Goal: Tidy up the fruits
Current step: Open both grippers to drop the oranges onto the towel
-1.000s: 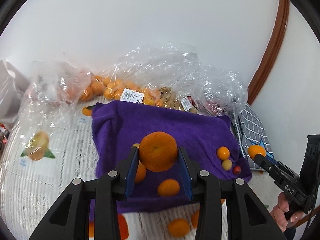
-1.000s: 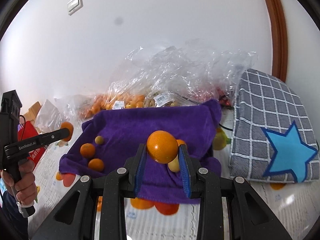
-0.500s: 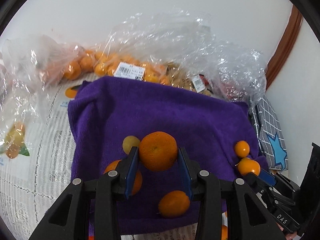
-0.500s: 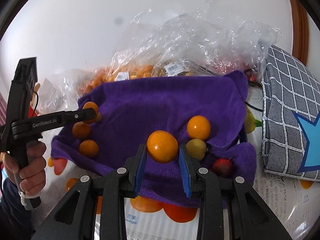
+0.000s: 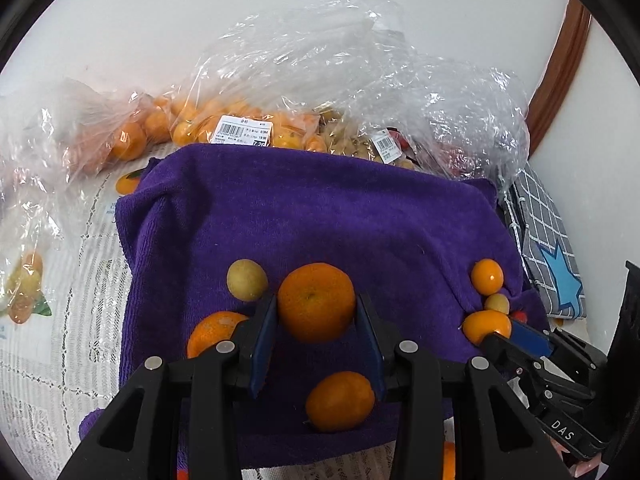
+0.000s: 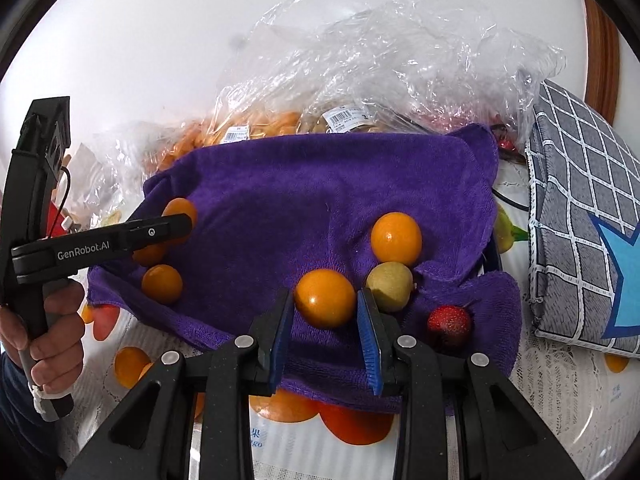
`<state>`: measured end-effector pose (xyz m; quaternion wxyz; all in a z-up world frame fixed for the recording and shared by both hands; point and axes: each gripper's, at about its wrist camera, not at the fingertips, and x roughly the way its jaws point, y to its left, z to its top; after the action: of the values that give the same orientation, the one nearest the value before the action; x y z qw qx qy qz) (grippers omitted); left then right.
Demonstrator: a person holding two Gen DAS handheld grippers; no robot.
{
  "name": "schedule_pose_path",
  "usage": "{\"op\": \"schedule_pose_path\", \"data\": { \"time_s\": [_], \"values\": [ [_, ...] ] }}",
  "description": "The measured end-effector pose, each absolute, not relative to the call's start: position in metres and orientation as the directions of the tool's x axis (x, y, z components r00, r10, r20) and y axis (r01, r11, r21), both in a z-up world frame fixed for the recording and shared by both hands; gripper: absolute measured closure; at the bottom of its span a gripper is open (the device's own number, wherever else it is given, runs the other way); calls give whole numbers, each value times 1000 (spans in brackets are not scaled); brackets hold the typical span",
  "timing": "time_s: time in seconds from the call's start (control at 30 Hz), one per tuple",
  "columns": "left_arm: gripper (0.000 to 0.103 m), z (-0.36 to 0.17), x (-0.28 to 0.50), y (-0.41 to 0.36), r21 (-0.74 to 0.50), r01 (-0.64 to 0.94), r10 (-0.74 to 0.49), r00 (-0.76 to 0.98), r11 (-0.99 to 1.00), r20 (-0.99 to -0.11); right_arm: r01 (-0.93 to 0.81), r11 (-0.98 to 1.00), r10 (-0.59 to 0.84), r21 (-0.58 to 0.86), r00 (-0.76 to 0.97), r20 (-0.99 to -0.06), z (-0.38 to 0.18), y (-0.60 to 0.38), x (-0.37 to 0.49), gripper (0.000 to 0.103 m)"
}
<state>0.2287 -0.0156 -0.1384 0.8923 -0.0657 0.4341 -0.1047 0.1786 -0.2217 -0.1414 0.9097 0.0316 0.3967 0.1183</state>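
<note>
Crinkled clear plastic bags (image 5: 360, 92) behind the purple terry towel (image 5: 320, 216) held small oranges and pale round fruit. Left gripper (image 5: 316, 332) had its jaws clamped on a dimpled mandarin (image 5: 316, 300) just above the towel. Right gripper (image 6: 325, 320) pinched a glossy smooth orange fruit (image 6: 325, 298) beside a yellow-green one (image 6: 389, 285).

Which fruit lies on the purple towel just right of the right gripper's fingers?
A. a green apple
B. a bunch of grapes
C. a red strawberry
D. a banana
C: in the right wrist view a red strawberry rests on the purple towel, beside the right gripper, which holds a smooth orange fruit.
</note>
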Motion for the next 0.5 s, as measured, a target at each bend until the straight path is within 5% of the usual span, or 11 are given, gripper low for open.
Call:
{"op": "schedule_pose_path", "data": {
  "time_s": [0.5],
  "values": [
    [65, -136, 224, -20, -188, 116, -220, 597, 975, -771, -180, 975, 222, 133, 687, -692, -136, -222, 171, 63]
  ]
}}
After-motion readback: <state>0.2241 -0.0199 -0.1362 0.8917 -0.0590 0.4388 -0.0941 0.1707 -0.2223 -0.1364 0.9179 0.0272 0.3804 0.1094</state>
